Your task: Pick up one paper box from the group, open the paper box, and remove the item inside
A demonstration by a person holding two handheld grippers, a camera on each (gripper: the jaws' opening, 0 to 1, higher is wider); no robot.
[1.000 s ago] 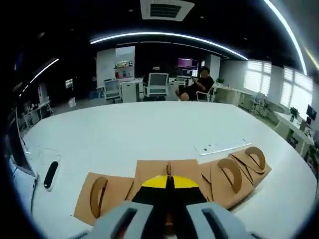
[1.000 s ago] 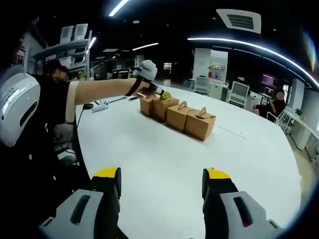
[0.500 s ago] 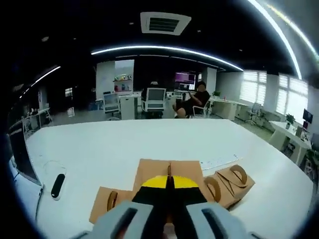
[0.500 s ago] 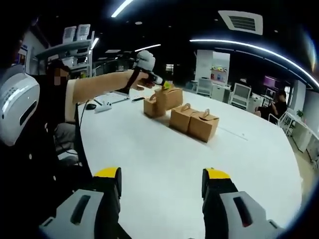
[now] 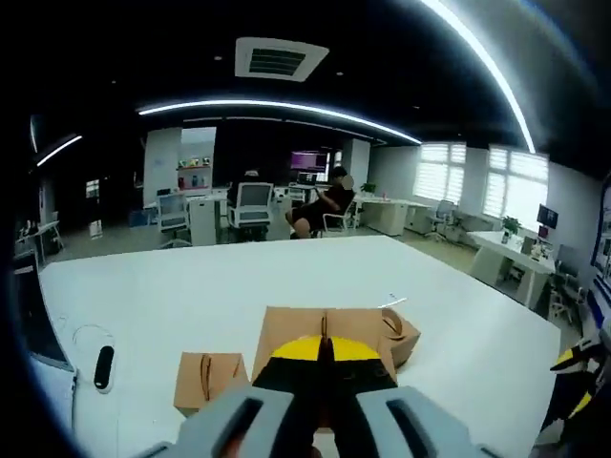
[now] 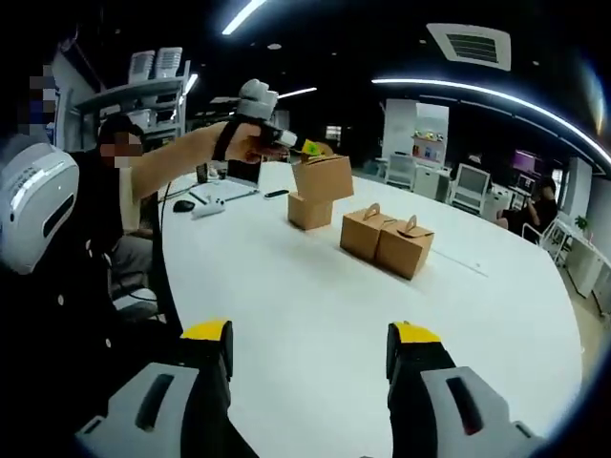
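1 paper box (image 6: 323,177) hangs upright from left gripper (image 5: 322,351).

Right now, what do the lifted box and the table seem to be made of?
The lifted box, held in the left gripper, looks like brown kraft paperboard: a matte, even tan with folded edges, like the three boxes below it. The table has a smooth white top, perhaps laminate or painted board; it gives only a soft sheen, so I cannot tell which.
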